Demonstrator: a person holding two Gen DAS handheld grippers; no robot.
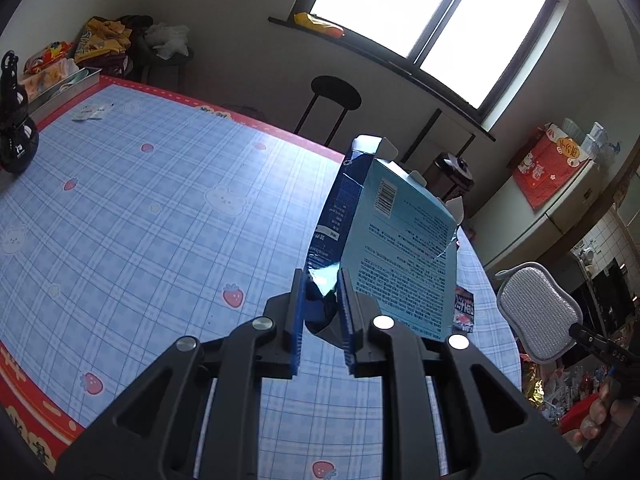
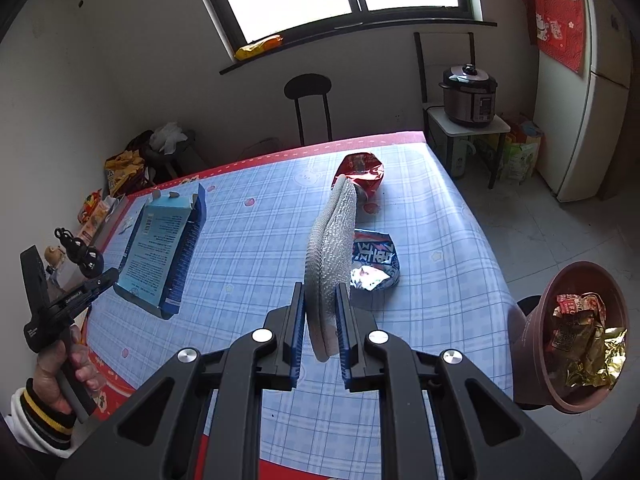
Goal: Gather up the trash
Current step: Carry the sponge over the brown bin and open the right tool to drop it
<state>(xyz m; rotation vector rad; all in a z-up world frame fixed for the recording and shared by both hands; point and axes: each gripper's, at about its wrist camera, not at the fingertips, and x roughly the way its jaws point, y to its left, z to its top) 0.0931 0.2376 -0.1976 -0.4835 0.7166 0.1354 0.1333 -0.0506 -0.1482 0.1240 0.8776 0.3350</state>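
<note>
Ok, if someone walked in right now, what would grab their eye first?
Probably the blue box pinched by one corner in the left claw, held above the checked tablecloth. Next, the silver scrub pad clamped in the right claw, with two crumpled wrappers lying beyond it and a brown bin of trash at the table's right edge.

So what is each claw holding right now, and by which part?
The left claw pinches the blue carton by a crumpled bottom corner, clear of the table. The right claw grips the grey scrubbing pad by its lower end, edge-on.
</note>
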